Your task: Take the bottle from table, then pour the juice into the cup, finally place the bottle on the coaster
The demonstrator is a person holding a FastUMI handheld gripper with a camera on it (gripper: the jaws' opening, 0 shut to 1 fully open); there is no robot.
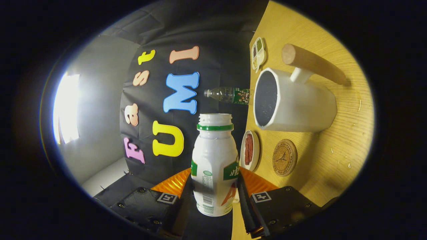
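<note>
Gripper (215, 196) clamps the white juice bottle (214, 166) from both sides, one finger pressed on each flank of its lower body. The bottle is uncapped, a green ring below its open mouth, and the whole scene is rolled sideways around it, so the wooden tabletop (333, 150) stands like a wall beside it. On that tabletop, the white cup (293, 101) with a wooden handle lies just beyond the bottle's mouth, its dark opening facing the bottle. The round cork coaster (284, 157) sits near the cup's base, a small dish of red food (249, 150) between it and the bottle. A clear plastic bottle (228, 95) and a divided snack tray (258, 53) stand past the cup.
</note>
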